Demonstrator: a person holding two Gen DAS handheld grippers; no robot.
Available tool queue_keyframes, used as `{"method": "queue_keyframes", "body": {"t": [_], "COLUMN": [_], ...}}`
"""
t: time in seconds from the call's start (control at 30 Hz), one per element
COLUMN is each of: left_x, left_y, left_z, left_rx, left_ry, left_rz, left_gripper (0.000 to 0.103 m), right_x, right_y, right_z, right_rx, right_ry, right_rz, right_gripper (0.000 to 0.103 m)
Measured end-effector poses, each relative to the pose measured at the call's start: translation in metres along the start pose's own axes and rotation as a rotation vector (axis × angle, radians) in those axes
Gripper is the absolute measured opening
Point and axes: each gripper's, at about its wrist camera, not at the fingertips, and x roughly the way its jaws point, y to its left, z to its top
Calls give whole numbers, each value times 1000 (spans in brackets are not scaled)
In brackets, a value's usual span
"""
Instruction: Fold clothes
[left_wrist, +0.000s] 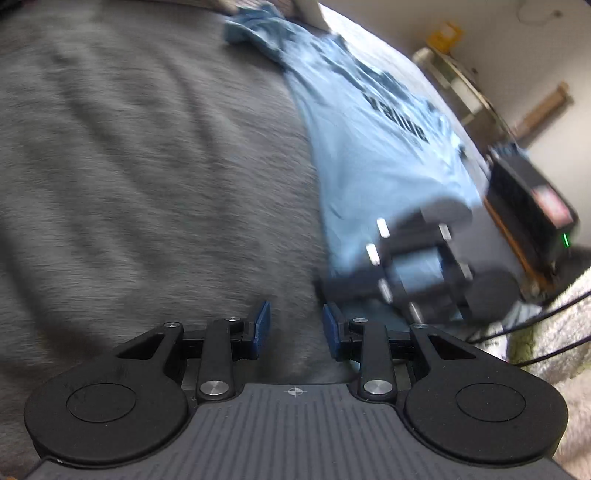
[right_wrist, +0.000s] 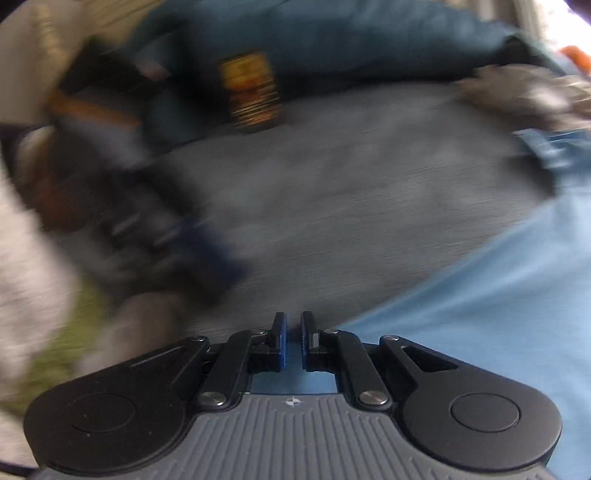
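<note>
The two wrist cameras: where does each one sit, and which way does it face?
Left wrist: behind the left gripper, facing down over grey bedding toward the blue shirt; the right gripper shows.
Right wrist: behind the right gripper, fingers nearly together over the shirt; the blurred left gripper shows.
Shared: shirt, bedding, each other's gripper.

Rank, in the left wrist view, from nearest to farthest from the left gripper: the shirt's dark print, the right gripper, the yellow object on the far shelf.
From the left gripper:
1. Right gripper, just right of it.
2. Dark print, mid-shirt, upper right.
3. Yellow object, top right by the wall.
</note>
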Motion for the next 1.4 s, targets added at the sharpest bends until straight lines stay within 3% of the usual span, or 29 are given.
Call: {"method": "queue_keyframes", "body": {"t": [0.13, 0.17, 0.23, 0.43, 0.53, 0.7, 0.8, 0.93, 1.17, 1.4], "left_x": [-1, 2, 12, 53, 73, 78, 69, 50, 32, 34], "left_y": [4, 0, -10, -48, -58, -58, -50, -43, -41, -44], "left_z": [9, 13, 20, 36, 34, 18, 9, 5, 11, 33], "left_rx": [-3, 11, 40, 149, 175, 190, 144, 112, 66, 27], "left_ry": [-43, -52, -64, -35, 29, 104, 125, 132, 46, -30], "left_rz": [-20, -37, -82, -185, -188, -167, -164, -147, -161, -124], "left_gripper": [31, 31, 31, 31, 31, 31, 31, 31, 33, 34], "right_x": [-27, -41, -74, -189, -231, -267, -274, -296, -324, -280], "right_y": [-18, -29, -54, -106, -114, -89, -58, -33, -52, -99], "right_z": [2, 0, -12, -93, -144, -211, -238, -250, -214, -126], "right_rx": [146, 218, 372, 778, 933, 930, 866, 911, 889, 708], "right_ry": [-53, -87, -167, -336, -333, -154, -37, -9, -215, -301], "right_rz": [30, 3, -77, -479, -669, -853, -861, -820, -853, -713], "right_gripper": [9, 9, 9, 9, 9, 9, 9, 9, 14, 17]}}
